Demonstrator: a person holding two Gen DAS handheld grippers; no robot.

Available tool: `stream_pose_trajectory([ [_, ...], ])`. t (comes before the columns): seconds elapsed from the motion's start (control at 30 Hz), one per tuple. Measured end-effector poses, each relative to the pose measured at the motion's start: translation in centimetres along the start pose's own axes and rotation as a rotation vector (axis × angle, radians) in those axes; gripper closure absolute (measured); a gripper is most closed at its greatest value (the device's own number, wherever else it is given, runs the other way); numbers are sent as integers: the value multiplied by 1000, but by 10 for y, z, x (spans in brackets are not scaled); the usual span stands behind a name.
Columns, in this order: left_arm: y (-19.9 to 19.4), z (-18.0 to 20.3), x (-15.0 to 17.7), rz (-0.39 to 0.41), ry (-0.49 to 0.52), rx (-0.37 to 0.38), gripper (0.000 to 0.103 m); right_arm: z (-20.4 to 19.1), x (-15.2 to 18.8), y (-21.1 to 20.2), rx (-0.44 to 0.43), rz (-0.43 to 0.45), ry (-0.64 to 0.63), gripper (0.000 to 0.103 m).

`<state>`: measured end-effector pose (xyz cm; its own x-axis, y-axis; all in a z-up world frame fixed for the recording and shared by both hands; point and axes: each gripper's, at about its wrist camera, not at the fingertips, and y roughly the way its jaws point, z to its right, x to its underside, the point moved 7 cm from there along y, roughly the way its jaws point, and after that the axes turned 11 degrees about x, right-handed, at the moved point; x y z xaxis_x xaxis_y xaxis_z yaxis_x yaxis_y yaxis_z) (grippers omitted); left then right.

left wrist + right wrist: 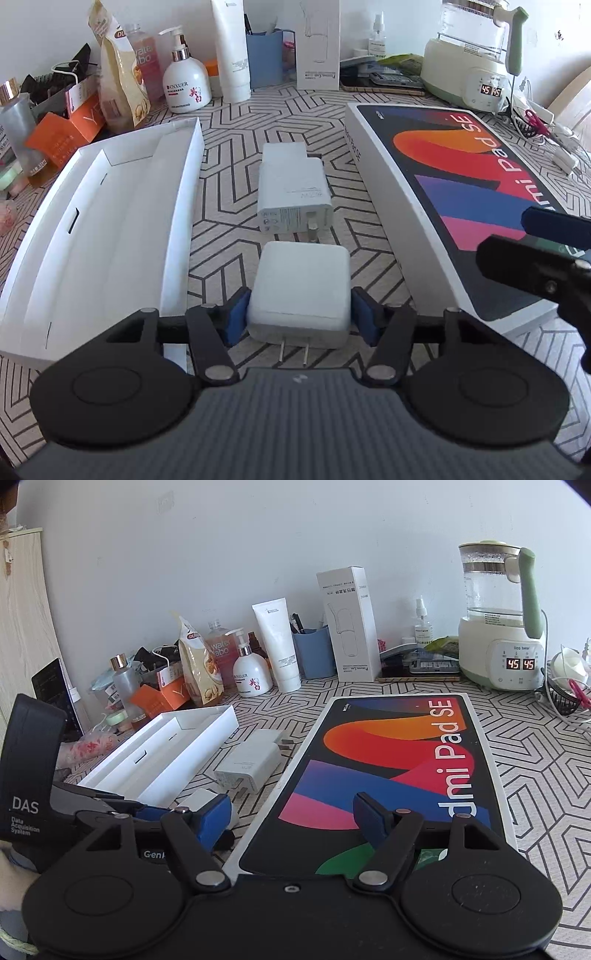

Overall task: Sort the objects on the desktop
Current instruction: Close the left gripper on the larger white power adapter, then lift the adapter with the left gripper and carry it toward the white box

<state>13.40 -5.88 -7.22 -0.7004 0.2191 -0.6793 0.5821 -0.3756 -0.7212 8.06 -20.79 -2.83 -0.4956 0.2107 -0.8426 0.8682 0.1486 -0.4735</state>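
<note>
My left gripper (300, 314) is shut on a white charger (301, 286), its blue pads against both sides, prongs pointing back at the camera. It is held between an open white box tray (110, 206) on the left and the Redmi Pad SE box (458, 206) on the right. A second white charger (293, 195) lies on the table just ahead, with a third white block (284, 151) behind it. My right gripper (291, 821) is open and empty, hovering over the near end of the Pad box (399, 768). The left gripper and its charger (201, 801) show at its lower left.
Along the back wall stand a lotion pump bottle (186, 81), a white tube (231, 51), a blue pen cup (266, 59), a tall white carton (319, 44), a snack bag (118, 74) and a kettle (476, 55). Cables and scissors (535, 125) lie at the right.
</note>
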Motion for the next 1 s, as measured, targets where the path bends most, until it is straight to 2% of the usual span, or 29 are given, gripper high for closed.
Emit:
stream_pose_trajectory([
  [0.27,-1,3,-1,14,28,-5,48,5,1,-6,28,3,16,24],
  [0.4,-7,15,1,47,119,-43,48,6,3,-8,40,-1,17,23],
  [0.67,-1,12,0,28,56,-1,48,3,8,-10,33,-6,20,23],
  [1.0,-11,25,-1,64,144,-14,49,8,10,-7,36,-10,35,22],
])
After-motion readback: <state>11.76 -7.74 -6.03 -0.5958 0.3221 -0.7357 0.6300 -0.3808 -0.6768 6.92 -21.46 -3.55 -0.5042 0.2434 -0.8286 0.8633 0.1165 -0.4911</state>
